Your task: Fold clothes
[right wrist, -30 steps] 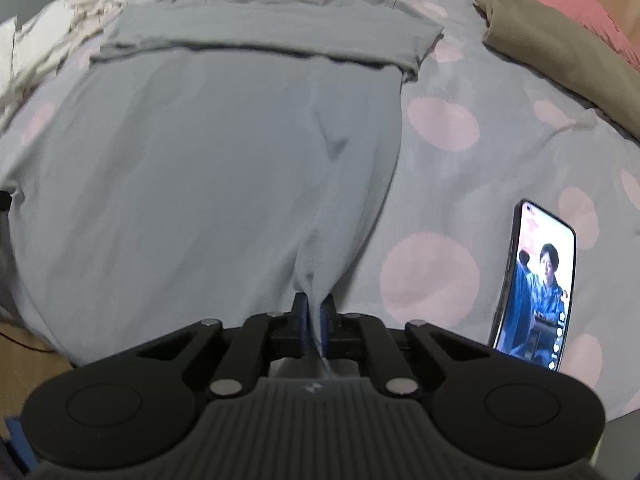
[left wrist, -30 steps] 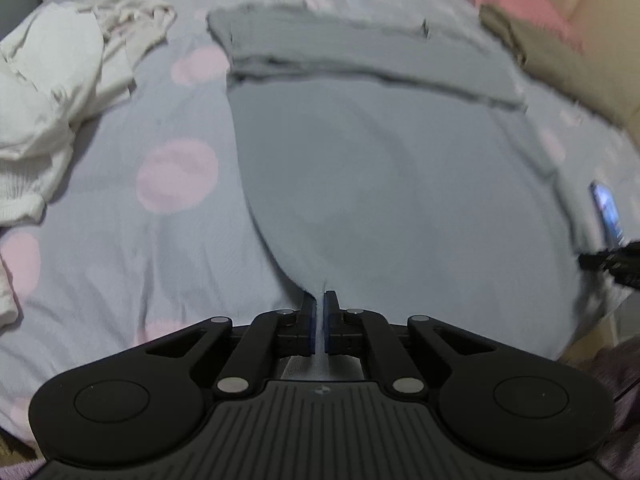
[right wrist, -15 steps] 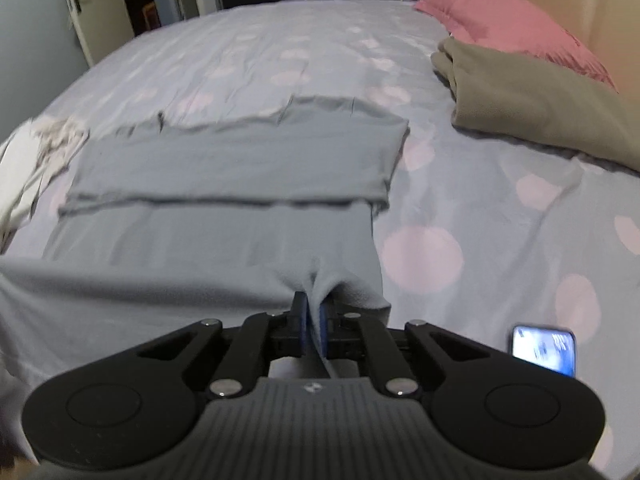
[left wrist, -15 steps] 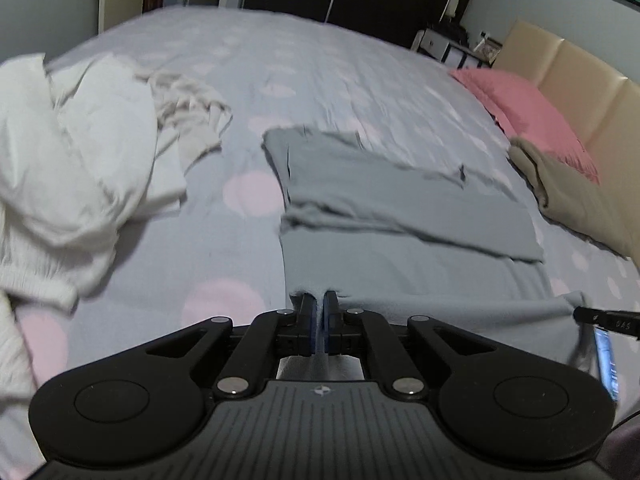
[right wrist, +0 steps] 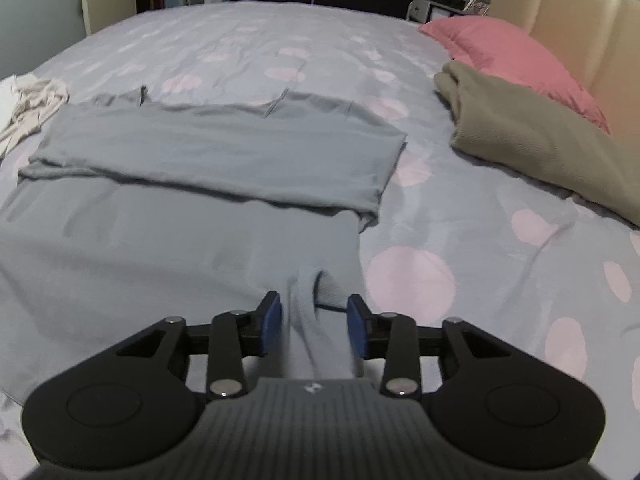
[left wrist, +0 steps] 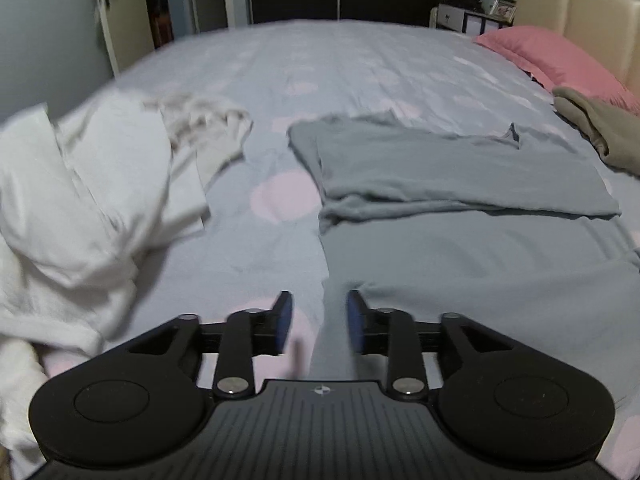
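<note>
The left gripper (left wrist: 319, 322) has its blue-padded fingers (left wrist: 282, 322) spread apart, and the near left corner of the grey garment (left wrist: 460, 248) runs up through the gap without either pad pressing on it. The right gripper (right wrist: 314, 326) is likewise spread wide, its fingers (right wrist: 270, 324) standing clear on either side of a bunched ridge of the same grey garment (right wrist: 180, 240) that lies loose between them. From both grippers the cloth spreads away flat across the bed (left wrist: 360, 64), its far portion doubled back toward the near side so that a folded band lies crosswise on top of the lower layer, with a small notch showing at the far edge. In the left wrist view a heap of white clothes (left wrist: 80, 208) lies crumpled to the left of the garment, near it but apart from it. In the right wrist view the bed (right wrist: 500, 264) shows its pale sheet with pink dots, and a tan blanket (right wrist: 532, 144) lies to the right, well apart from the garment, resting against a pink pillow (right wrist: 508, 52) that sits beside the beige headboard (right wrist: 576, 20).
</note>
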The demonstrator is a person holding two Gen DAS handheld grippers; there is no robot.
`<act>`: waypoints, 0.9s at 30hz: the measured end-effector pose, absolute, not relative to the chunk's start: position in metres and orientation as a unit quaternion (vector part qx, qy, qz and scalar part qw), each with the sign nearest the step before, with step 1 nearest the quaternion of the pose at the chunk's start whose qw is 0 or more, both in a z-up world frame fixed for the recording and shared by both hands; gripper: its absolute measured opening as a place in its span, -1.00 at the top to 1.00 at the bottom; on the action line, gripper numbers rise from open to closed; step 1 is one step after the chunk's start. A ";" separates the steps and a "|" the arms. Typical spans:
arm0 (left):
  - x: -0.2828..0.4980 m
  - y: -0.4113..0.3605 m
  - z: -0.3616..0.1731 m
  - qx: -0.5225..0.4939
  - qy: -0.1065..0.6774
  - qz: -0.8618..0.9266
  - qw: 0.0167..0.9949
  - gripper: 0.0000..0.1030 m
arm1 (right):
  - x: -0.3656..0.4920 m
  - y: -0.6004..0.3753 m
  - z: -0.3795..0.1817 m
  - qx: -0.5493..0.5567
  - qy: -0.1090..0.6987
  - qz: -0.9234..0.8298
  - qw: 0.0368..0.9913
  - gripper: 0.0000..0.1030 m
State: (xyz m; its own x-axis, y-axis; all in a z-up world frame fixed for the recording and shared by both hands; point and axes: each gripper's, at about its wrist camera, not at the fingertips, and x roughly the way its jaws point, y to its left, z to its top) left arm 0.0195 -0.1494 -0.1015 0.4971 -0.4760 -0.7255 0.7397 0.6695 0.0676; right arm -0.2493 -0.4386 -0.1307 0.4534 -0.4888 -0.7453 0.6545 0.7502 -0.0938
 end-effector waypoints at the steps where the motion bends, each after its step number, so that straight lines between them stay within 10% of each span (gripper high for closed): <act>1: 0.012 -0.149 -0.097 0.198 0.331 -0.370 0.845 0.23 | -0.251 -0.437 -0.129 0.100 0.395 -0.334 0.850 0.20; 27: -0.104 -0.113 -0.138 0.514 0.212 -0.505 0.660 0.20 | -0.289 -0.309 -0.152 -0.226 0.487 -0.100 0.838 0.15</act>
